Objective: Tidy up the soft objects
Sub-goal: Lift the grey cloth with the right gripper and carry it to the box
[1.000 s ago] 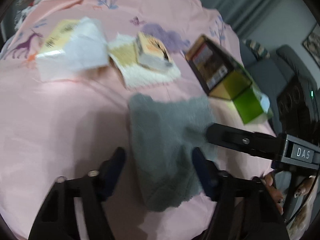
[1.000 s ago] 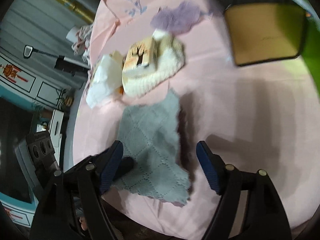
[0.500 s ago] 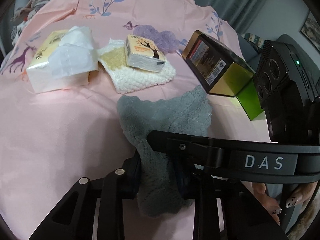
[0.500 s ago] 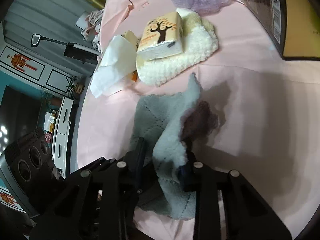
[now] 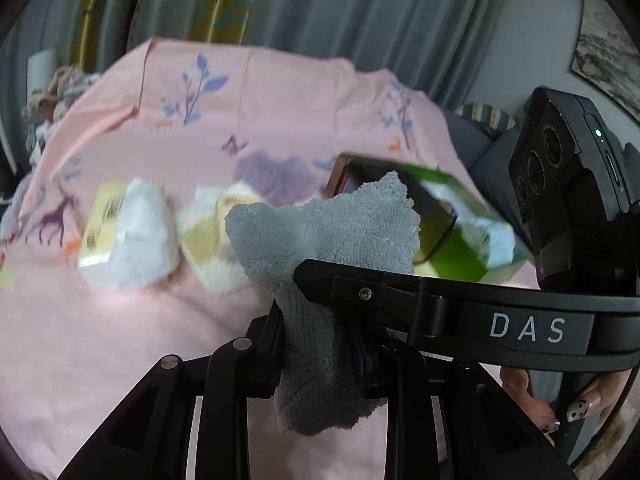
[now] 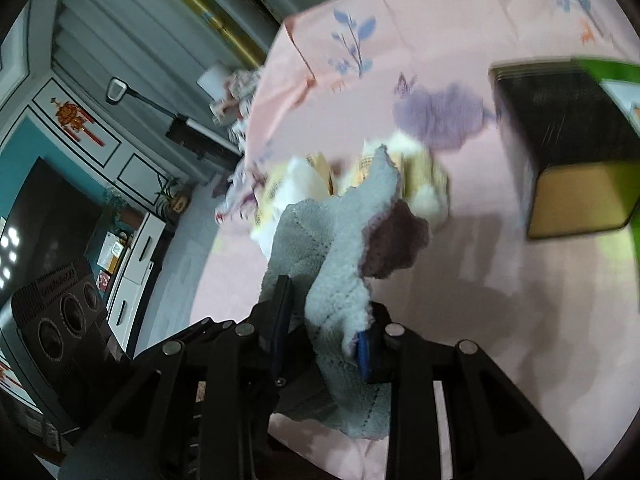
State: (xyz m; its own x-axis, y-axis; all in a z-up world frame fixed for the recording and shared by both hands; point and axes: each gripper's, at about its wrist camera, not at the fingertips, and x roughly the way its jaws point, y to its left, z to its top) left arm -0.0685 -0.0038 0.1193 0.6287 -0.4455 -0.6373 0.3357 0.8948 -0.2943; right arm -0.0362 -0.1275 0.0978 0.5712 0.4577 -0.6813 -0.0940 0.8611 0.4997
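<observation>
Above the pink sheet [image 5: 120,320], in front of the dark box [image 6: 560,152], the gray cloth [image 5: 332,248] hangs limp, clenched by the left tool [image 5: 318,354] and the right tool [image 6: 322,338]. It looks light and floppy, so I would grip its edges.

Soft, even indoor light. Fisheye bending and dark vignette at edges. Far boxes [image 5: 448,220] and tissues [image 5: 132,232] smear with motion blur; the near cloth [image 5: 332,248] stays sharp, casting a dim shadow [image 6: 472,288] rightward.

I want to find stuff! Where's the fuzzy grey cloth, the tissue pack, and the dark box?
grey cloth [image 5: 340,240], left wrist view, on its raised upper part.
tissue pack [image 5: 132,232], left wrist view, on the white tissue.
dark box [image 6: 560,128], right wrist view, on its dark side.
</observation>
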